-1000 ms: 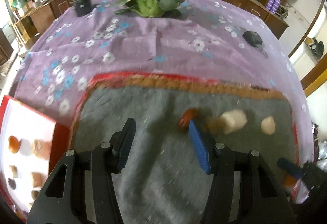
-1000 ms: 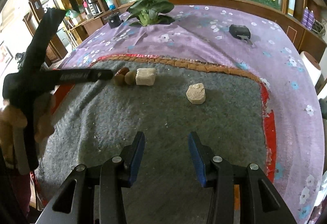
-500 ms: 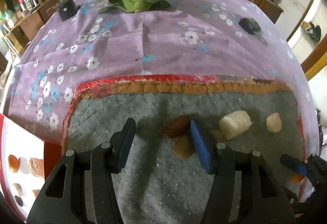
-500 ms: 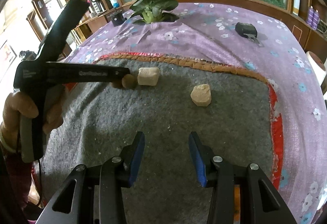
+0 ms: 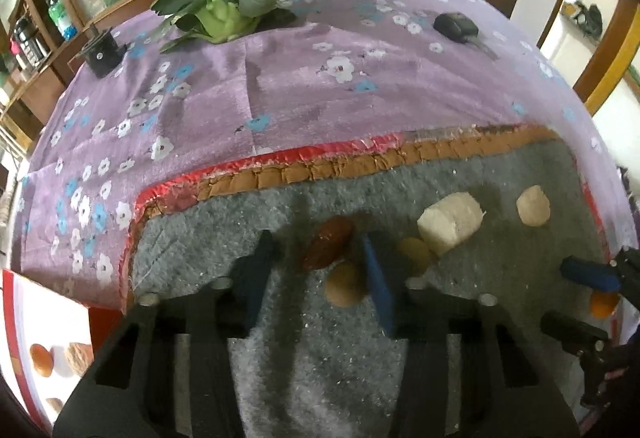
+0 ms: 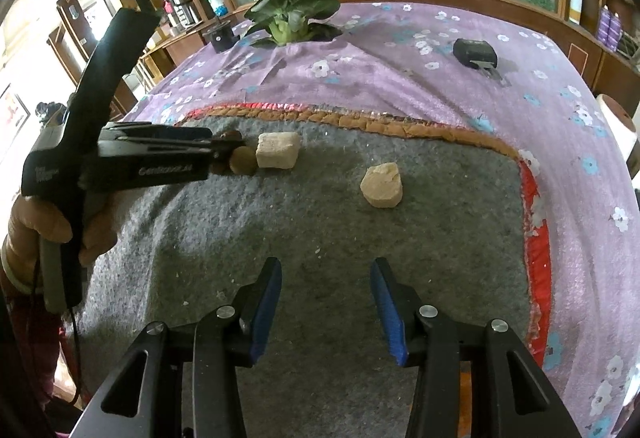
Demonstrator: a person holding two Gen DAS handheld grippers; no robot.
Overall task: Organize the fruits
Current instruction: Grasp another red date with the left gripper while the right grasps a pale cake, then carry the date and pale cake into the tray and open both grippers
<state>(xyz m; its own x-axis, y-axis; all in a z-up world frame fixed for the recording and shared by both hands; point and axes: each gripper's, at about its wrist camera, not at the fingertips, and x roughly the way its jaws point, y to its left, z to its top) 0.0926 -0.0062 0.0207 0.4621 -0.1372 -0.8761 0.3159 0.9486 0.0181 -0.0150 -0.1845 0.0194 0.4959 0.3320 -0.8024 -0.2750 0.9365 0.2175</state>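
Note:
On the grey felt mat [image 5: 320, 378] lie a red-brown date [image 5: 328, 243], a round tan nut [image 5: 345, 284], a second tan nut [image 5: 416, 252], a pale cylinder piece [image 5: 450, 224] and a pale chunk [image 5: 533, 206]. My left gripper [image 5: 318, 278] is open; the date and the round nut lie between its fingers. In the right wrist view the left gripper [image 6: 224, 150] reaches the nut [image 6: 243, 160] beside the pale cylinder [image 6: 278, 150]; the chunk [image 6: 381, 185] lies apart. My right gripper [image 6: 326, 312] is open and empty above the mat's near part.
A red-edged white box [image 5: 36, 350] with sorted dried fruits sits at the left. On the purple flowered cloth [image 5: 320, 86] lie a leafy cabbage [image 5: 224, 10], a black cup [image 5: 100, 54] and a black car key [image 5: 456, 26].
My left gripper has moved forward and right, so the date and the round nut now lie between its open fingers. The right gripper has held still.

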